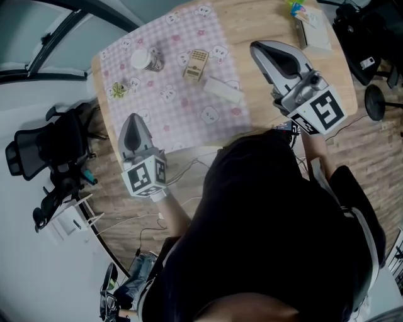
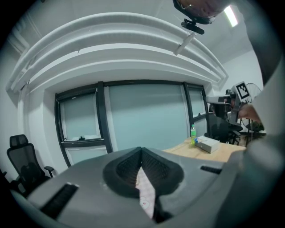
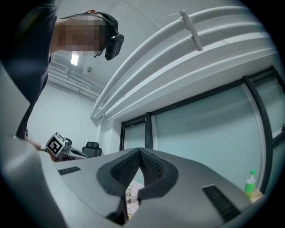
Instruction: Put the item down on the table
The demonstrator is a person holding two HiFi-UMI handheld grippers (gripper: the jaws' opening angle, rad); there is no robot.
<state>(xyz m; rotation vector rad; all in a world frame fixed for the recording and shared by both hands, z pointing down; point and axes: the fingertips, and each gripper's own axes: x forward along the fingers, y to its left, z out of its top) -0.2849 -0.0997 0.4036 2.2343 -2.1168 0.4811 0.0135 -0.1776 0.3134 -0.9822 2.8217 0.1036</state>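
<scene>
"When you looked down, what was biggest?"

"The wooden table (image 1: 264, 25), then the pink checked cloth (image 1: 189, 107) spread over its left part. A black chair (image 1: 38, 151) stood off the table's left side."

"And on the bare wood?"

"A white box (image 1: 317, 31) lay near the far right edge, with a green bottle (image 1: 295, 7) just beside it."

"Your grippers?"

"My left gripper (image 1: 133, 119) (image 2: 141, 151) hung over the cloth's near edge. My right gripper (image 1: 258, 49) (image 3: 140, 152) was over bare wood, its tips near the cloth's right edge. Both pairs of jaws were clenched tip to tip with nothing between them. Only a sliver of cloth showed through the slit below the tips."

"So where was the item?"

"Not in my grip. Four things lay on the cloth: a white bar (image 1: 222, 90), a beige slab (image 1: 196, 64) just beside it, a white-lidded jar (image 1: 146, 60) further left, and a small green bit (image 1: 118, 90) near the left edge. I could not tell which of them was the item."
</scene>
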